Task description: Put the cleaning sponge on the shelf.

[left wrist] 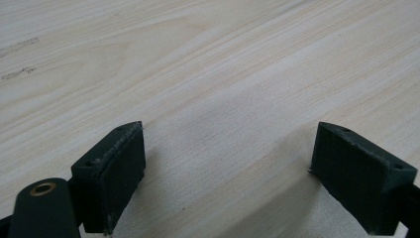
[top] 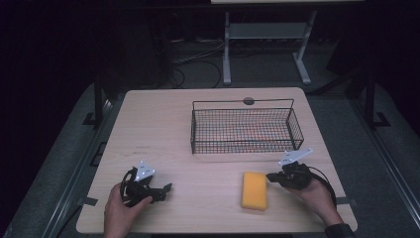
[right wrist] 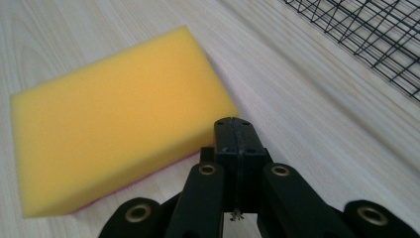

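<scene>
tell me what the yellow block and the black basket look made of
Sponge: looks like soft foam, matte, with a finely pored yellow face and a thin pinkish layer along its lower edge. Basket: seems to be thin metal wire, coated black, woven into an open see-through grid.

no readable text, label, brand, number or sign stands on anything here. the wooden table [top: 148, 129] bears a couple of faint dark marks near its left side, too small and blurred to read as letters.
</scene>
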